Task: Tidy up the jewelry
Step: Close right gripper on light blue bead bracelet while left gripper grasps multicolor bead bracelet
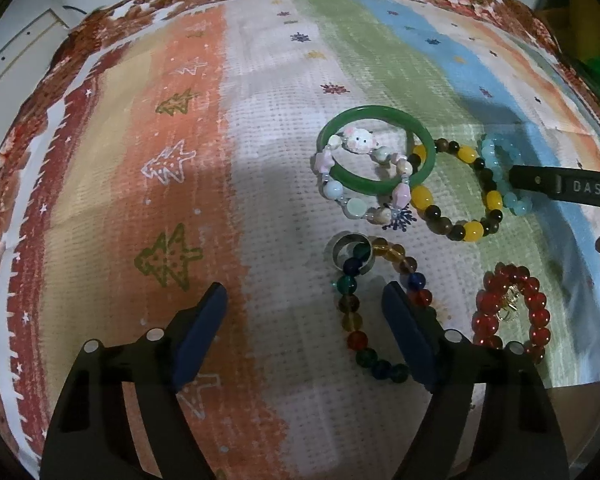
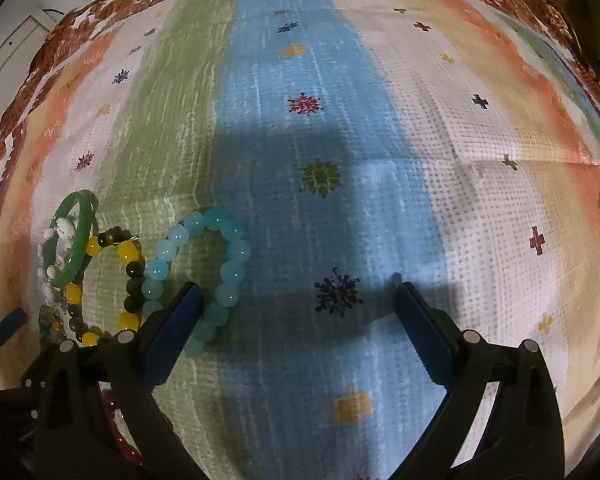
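- Right gripper (image 2: 298, 300): jaws spread wide, holding nothing.
- Pale blue bead bracelet (image 2: 204, 268): flat on the striped cloth (image 2: 420, 120), its loop just left of and touching the right gripper's left finger.
- Left gripper (image 1: 304, 304): released, farther off, near the multicolour bracelet (image 1: 380, 308).

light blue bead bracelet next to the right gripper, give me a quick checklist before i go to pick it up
1. Right gripper open and holding nothing: ok.
2. Light blue bead bracelet between the fingers: not ok; only the left finger lies over its near beads, the loop sits left of the gap.
3. Bracelet free of neighbours: cannot tell; the yellow and brown bead bracelet lies right against its left side.
4. Left gripper out of the way: ok; it hangs open over the multicolour bead bracelet.
5. Green bangle clear of the grasp: ok.
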`<state>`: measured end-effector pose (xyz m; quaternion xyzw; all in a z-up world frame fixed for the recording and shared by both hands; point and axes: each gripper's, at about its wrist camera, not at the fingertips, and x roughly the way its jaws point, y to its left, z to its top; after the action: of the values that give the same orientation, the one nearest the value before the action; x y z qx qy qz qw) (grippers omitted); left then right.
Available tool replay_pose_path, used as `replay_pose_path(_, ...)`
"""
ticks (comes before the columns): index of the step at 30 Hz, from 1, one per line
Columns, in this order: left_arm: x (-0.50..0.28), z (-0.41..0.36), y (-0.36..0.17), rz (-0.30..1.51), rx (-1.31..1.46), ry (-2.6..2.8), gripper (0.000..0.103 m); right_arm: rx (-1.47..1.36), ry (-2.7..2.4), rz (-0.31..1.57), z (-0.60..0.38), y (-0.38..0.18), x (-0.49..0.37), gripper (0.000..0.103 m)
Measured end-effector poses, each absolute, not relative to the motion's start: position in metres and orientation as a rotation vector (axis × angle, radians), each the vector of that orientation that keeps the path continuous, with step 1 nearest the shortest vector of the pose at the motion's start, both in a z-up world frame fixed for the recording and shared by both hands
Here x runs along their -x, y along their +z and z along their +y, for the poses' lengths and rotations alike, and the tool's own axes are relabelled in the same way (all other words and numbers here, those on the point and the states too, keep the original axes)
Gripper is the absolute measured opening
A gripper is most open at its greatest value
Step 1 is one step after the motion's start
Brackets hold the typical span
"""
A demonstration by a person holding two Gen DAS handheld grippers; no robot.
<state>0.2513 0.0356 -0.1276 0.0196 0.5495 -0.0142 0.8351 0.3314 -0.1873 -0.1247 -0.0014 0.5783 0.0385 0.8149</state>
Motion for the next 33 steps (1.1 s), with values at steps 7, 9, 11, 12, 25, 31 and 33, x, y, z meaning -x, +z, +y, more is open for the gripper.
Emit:
replay_pose_path(7,-0.248,0.029,-0.126,1.149,-0.054,-0.105,0.042,0.034,0.084,1.227,-0.182,-0.123,-0.334,0.080)
replay_pose_path(9,-0.248,0.030,-0.126,1.151,-0.045,-0.111,0.026,0.038,0.091,1.226,-0.180,-0.122,-0.333,0.070)
replay_pose_path(11,-0.249,0.032,-0.126,1.157,-0.035,-0.113,0.009,0.058,0.099,1.218,-0.178,-0.120,-0.333,0.057)
replay_pose_path(12,-0.249,0.033,-0.125,1.158,-0.026,-0.117,0.009,0.066,0.109,1.216,-0.176,-0.119,-0.332,0.047)
replay_pose_path(25,-0.248,0.052,-0.096,1.108,0.039,-0.111,0.009,0.061,0.212,1.200,-0.169,-0.104,-0.324,0.013)
replay_pose_path(31,-0.246,0.057,-0.079,1.068,0.067,-0.118,0.009,0.060,0.256,1.158,-0.164,-0.083,-0.316,0.013)
replay_pose_path(33,-0.245,0.059,-0.075,1.056,0.079,-0.121,0.009,0.071,0.260,1.151,-0.161,-0.080,-0.314,0.013)
